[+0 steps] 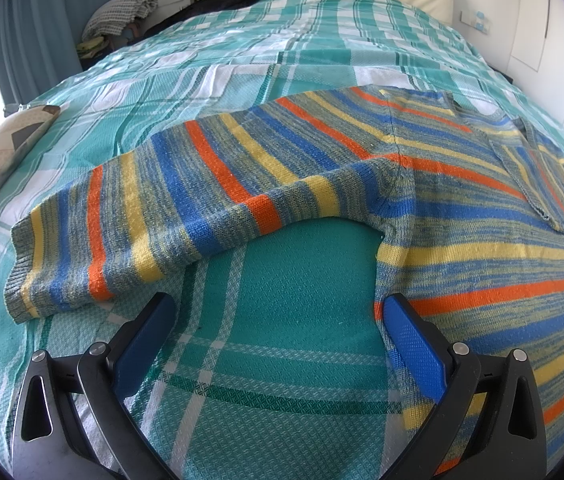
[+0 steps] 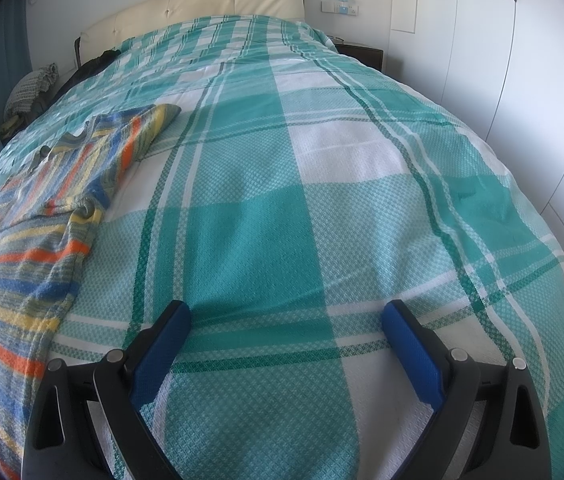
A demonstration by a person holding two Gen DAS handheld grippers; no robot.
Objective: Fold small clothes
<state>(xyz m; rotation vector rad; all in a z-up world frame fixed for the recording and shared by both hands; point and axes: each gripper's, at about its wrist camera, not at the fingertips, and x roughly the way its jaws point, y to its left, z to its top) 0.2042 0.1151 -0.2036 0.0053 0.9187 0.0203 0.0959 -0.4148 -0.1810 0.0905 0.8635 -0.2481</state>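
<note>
Your left gripper (image 1: 278, 312), fingers wide, is facing the striped sweater's (image 1: 461, 208) outstretched sleeve (image 1: 130, 220), lying crosswise just ahead; your right gripper (image 2: 285, 320), equally wide, is hovering over bare bedspread (image 2: 321, 180).

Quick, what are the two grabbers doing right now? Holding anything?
Left gripper: open, holding nothing, beside the sweater.
Right gripper: open, holding nothing, over the bedspread.

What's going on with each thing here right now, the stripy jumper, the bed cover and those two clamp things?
Striped knitted sweater: lying flat on the bed, one sleeve stretched out sideways, not yet folded.
Teal and white checked bedspread: spread over the bed, slightly wrinkled.
Left gripper: open, holding nothing.
Right gripper: open, holding nothing.
</note>
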